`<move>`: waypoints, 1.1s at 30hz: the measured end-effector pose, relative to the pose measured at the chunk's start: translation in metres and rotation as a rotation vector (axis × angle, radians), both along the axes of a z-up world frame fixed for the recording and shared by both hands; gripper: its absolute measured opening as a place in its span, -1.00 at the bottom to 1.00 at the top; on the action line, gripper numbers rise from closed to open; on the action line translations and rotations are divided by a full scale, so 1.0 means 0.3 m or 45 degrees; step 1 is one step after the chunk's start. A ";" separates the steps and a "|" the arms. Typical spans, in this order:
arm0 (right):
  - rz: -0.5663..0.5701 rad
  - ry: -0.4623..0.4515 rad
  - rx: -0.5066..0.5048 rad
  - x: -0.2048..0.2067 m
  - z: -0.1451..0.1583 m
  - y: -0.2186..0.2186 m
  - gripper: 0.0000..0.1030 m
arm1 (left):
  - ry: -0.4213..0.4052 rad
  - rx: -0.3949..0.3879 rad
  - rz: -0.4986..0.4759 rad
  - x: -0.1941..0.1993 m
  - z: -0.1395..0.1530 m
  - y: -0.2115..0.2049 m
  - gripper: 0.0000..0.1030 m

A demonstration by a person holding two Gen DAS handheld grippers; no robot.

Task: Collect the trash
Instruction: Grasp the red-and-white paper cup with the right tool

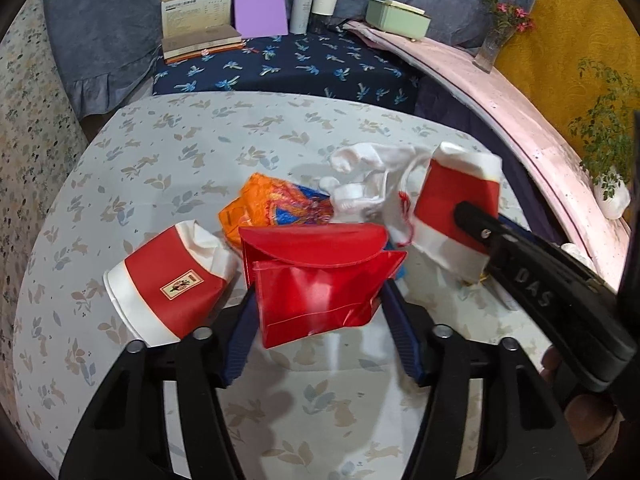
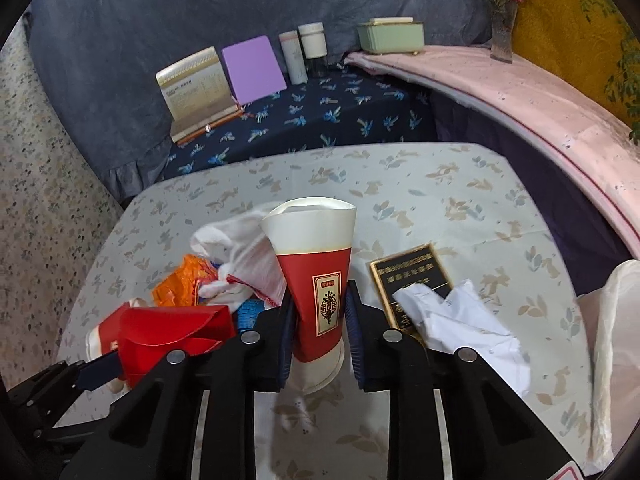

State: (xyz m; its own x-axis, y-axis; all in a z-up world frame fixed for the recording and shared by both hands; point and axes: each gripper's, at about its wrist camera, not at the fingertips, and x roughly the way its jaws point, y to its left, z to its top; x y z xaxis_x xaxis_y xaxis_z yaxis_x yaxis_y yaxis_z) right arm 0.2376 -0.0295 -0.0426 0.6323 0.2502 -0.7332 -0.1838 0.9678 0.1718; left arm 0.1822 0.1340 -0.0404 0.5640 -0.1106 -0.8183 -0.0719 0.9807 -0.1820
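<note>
You are in the pick-up step of trash collection, working over the round table (image 1: 168, 152) with the leaf-print cloth, where the litter lies clustered near the middle. Of the loose items, a crushed red-and-white paper cup (image 1: 172, 284) lies on its side at the left, an orange snack wrapper (image 1: 256, 208) sits behind the centre, crumpled white tissue (image 1: 368, 176) lies beside it, and, in the right wrist view, a black-and-gold flat box (image 2: 412, 280) rests partly under crumpled white paper (image 2: 460, 320). Your left gripper (image 1: 316, 280) holds a red folded carton (image 1: 316, 276) between its blue pads, which bear on both its sides. Your right gripper (image 2: 318, 312) is clamped narrowly on a second, flattened red-and-white paper cup (image 2: 316, 272), raised on end. No bin shows in either view. The next move likely calls for lifting both pieces clear of the pile without snagging the tissue, then carrying them to the collection point.
</note>
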 end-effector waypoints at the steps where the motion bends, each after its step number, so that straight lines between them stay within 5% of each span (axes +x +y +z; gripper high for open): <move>1: -0.009 -0.019 0.002 -0.012 0.020 -0.012 -0.57 | -0.004 -0.001 -0.008 -0.003 0.007 -0.008 0.01; 2: -0.015 -0.035 0.004 -0.019 0.035 -0.024 -0.58 | -0.009 0.001 -0.017 -0.009 0.013 -0.017 -0.05; 4: -0.029 -0.062 0.003 -0.036 0.065 -0.045 -0.58 | -0.010 -0.004 -0.050 -0.016 0.025 -0.039 -0.73; 12: -0.095 -0.129 0.006 -0.127 0.142 -0.159 -0.58 | 0.015 -0.058 -0.129 -0.058 0.030 -0.104 -0.75; 13: -0.104 -0.130 0.013 -0.139 0.147 -0.175 -0.58 | 0.014 -0.066 -0.127 -0.065 0.024 -0.107 -0.74; 16: -0.126 -0.134 0.019 -0.166 0.159 -0.218 -0.58 | 0.021 -0.028 -0.124 -0.065 -0.001 -0.134 -0.21; 18: -0.140 -0.143 0.022 -0.184 0.165 -0.243 -0.58 | 0.032 -0.005 -0.073 -0.062 -0.019 -0.141 0.42; 20: -0.151 -0.144 0.030 -0.192 0.164 -0.266 -0.58 | 0.031 0.011 -0.017 -0.054 -0.034 -0.148 0.58; 23: -0.172 -0.141 0.041 -0.198 0.158 -0.297 -0.58 | 0.063 0.000 0.029 -0.019 -0.067 -0.151 0.74; 28: -0.192 -0.126 0.067 -0.196 0.136 -0.337 -0.58 | 0.124 0.031 0.070 0.035 -0.132 -0.156 0.73; 33: -0.191 -0.118 0.073 -0.190 0.120 -0.348 -0.58 | 0.148 0.006 0.040 0.040 -0.146 -0.161 0.39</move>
